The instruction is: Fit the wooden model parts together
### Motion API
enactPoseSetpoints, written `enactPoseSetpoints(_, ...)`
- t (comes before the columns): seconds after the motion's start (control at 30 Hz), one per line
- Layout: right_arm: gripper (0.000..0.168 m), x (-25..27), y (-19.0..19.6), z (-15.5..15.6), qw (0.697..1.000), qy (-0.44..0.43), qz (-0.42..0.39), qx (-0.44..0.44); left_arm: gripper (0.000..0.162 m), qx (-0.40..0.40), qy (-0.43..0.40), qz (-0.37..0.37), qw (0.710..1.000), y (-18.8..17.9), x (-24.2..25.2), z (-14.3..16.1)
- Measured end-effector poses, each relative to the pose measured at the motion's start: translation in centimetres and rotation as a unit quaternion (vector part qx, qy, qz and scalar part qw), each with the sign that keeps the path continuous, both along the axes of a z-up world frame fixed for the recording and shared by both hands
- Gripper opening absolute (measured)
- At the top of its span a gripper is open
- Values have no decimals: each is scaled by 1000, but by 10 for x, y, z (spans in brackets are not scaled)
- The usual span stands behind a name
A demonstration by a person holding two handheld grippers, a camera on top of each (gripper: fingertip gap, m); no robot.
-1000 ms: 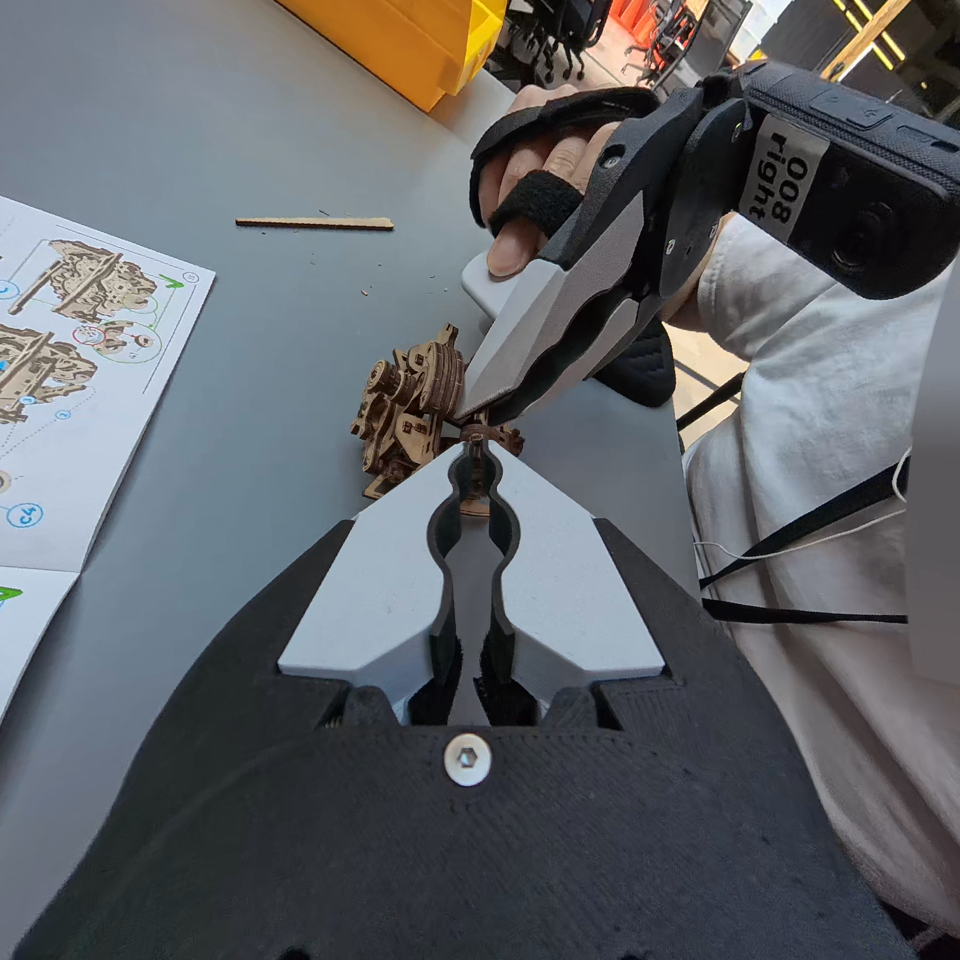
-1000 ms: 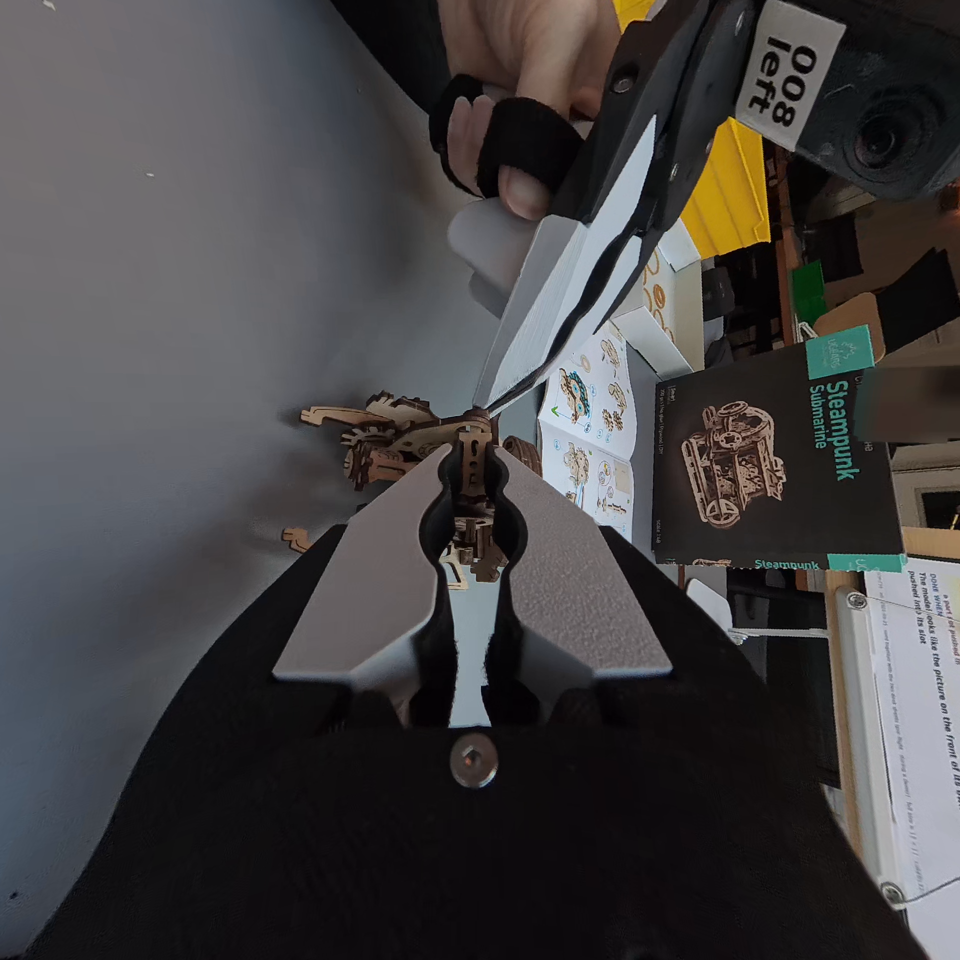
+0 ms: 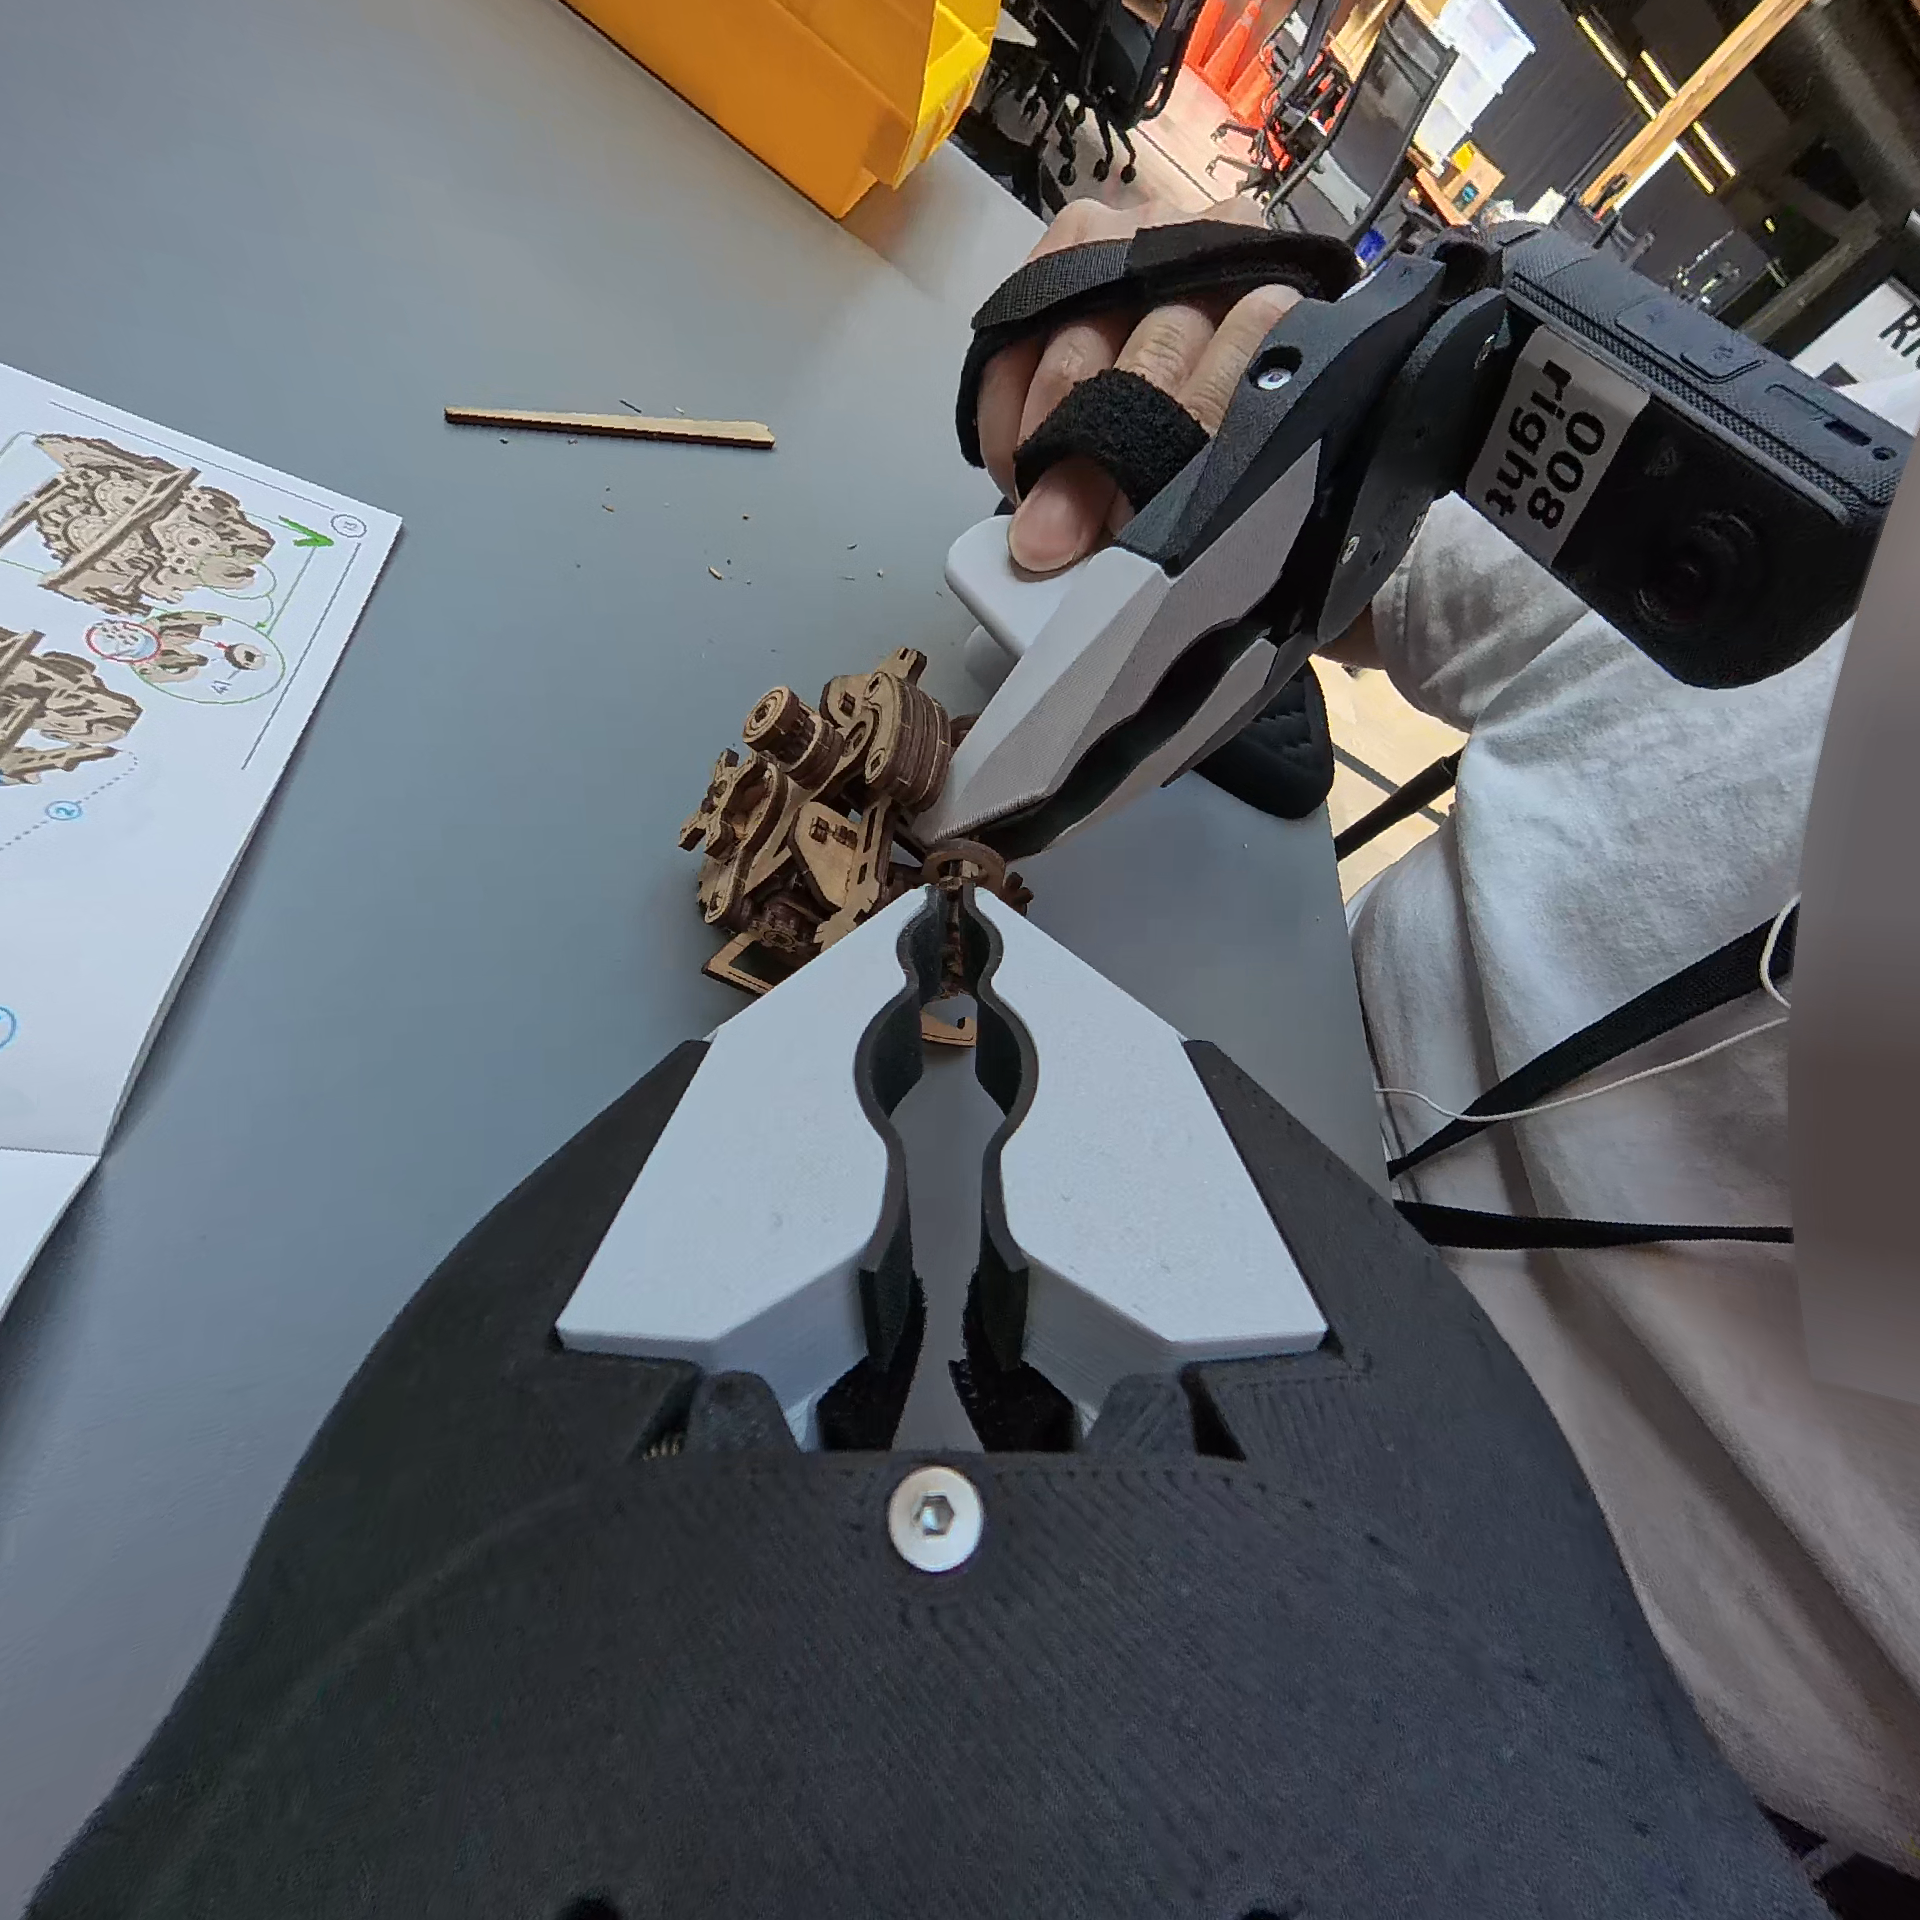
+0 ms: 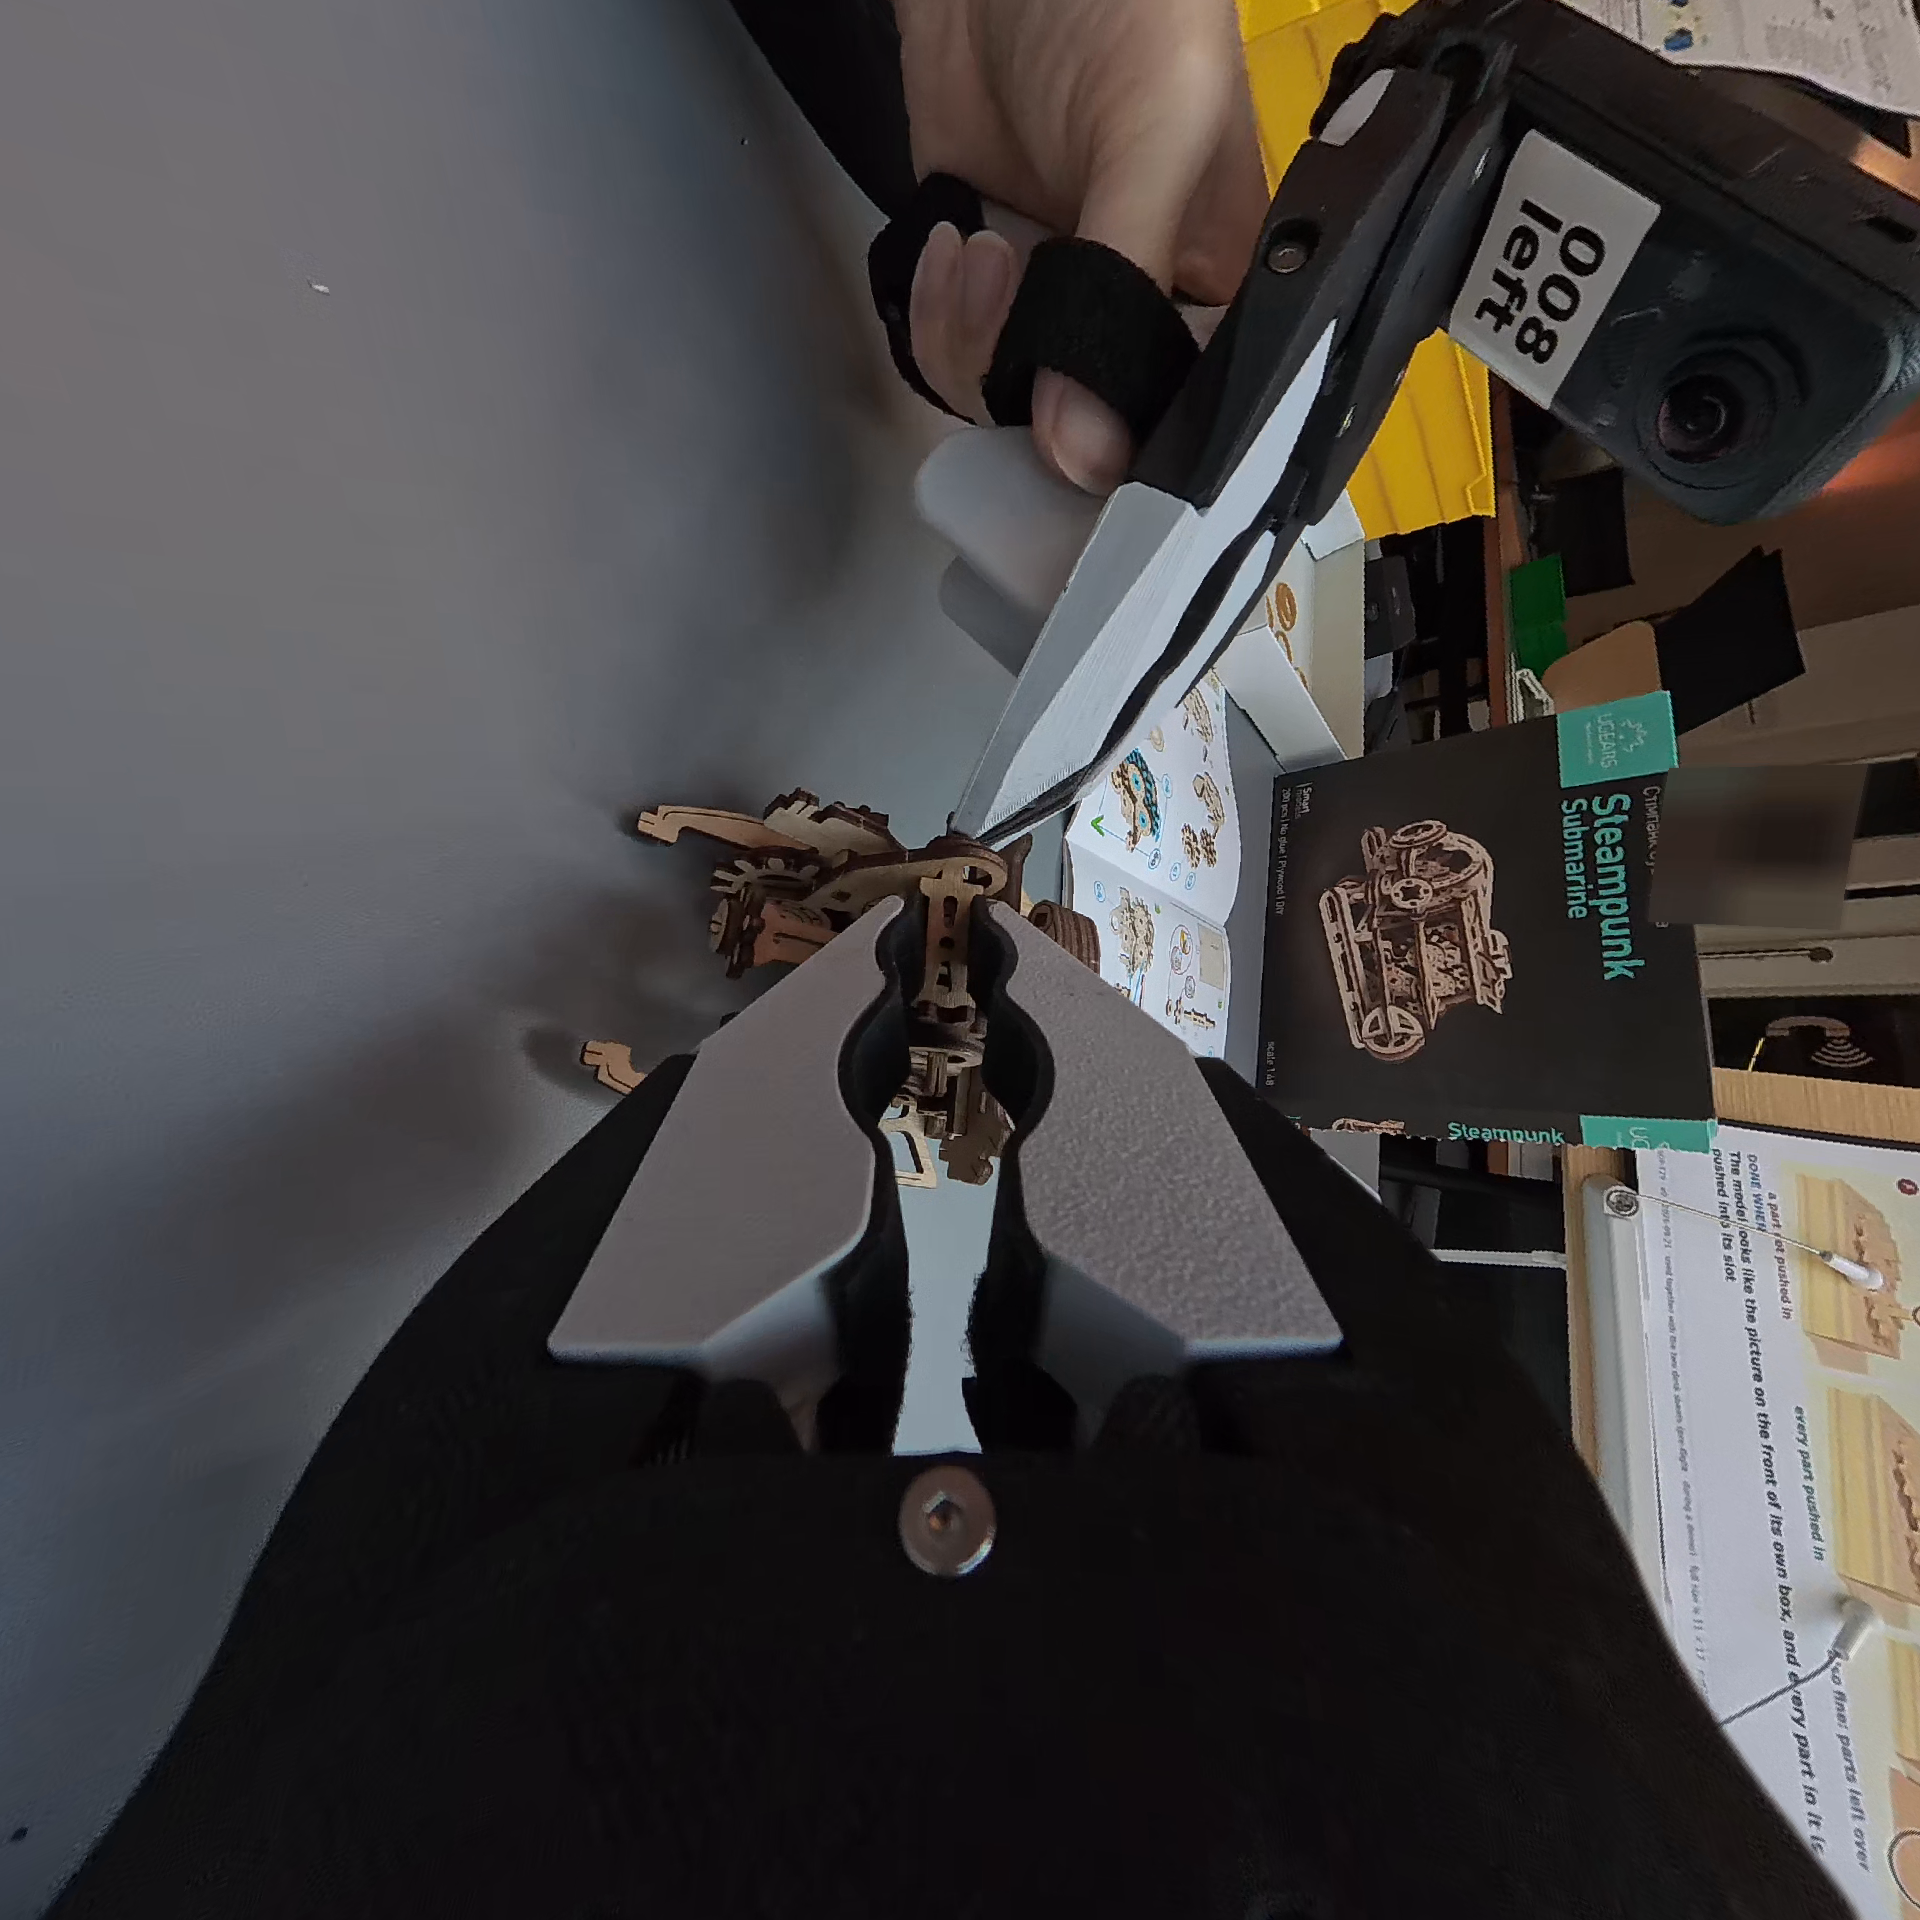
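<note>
Wooden model (image 3: pixel 821 800): a brown laser-cut assembly of gears and plates, resting on the grey desk (image 3: pixel 416 260), between the two claws; its far parts lie on the surface, its near end is lifted to the claw tips.
Small wooden part (image 3: pixel 961 868): a dark round piece with a gear edge, at the near end of the wooden model, right where both claws meet.
Left claw (image 3: pixel 951 904): narrow, its grey fingers nearly closed and pinching the small wooden part at the tips; in the right wrist view it (image 4: pixel 971 826) comes down slantwise onto the top of the model.
Right claw (image 4: pixel 945 914): narrow, closed on an upright slotted plate of the wooden model (image 4: pixel 831 894); in the left wrist view it (image 3: pixel 956 826) reaches in from the right of the model, tips touching it.
Hands: a right hand (image 3: pixel 1101 416) with black straps grips the right claw's handle; a left hand (image 4: pixel 1049 208) does likewise.
Instruction sheet (image 3: pixel 135 665): white, printed with pictures, flat on the desk well left of the model.
Wooden strip (image 3: pixel 608 426): thin, pale, lying beyond the model, apart from it.
Loose wooden hook piece (image 4: pixel 613 1065): on the desk just beside the model.
Yellow bin (image 3: pixel 810 73): at the desk's far edge, well beyond the model.
Black kit box (image 4: pixel 1475 925): standing beyond the model, past the instruction sheet (image 4: pixel 1153 894).
</note>
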State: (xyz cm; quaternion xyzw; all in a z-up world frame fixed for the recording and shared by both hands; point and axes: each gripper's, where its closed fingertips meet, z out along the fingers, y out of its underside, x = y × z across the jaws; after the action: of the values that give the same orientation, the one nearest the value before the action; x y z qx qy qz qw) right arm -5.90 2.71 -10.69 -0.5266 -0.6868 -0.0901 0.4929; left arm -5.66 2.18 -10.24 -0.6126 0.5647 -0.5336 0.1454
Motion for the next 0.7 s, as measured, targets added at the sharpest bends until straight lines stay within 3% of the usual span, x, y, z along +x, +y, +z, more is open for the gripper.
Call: enactPoseSetpoints(0.7, 2, -7, -10, 1, 999, -32, 27, 2, 0, 76, 34, -48, 995, -10, -4, 1)
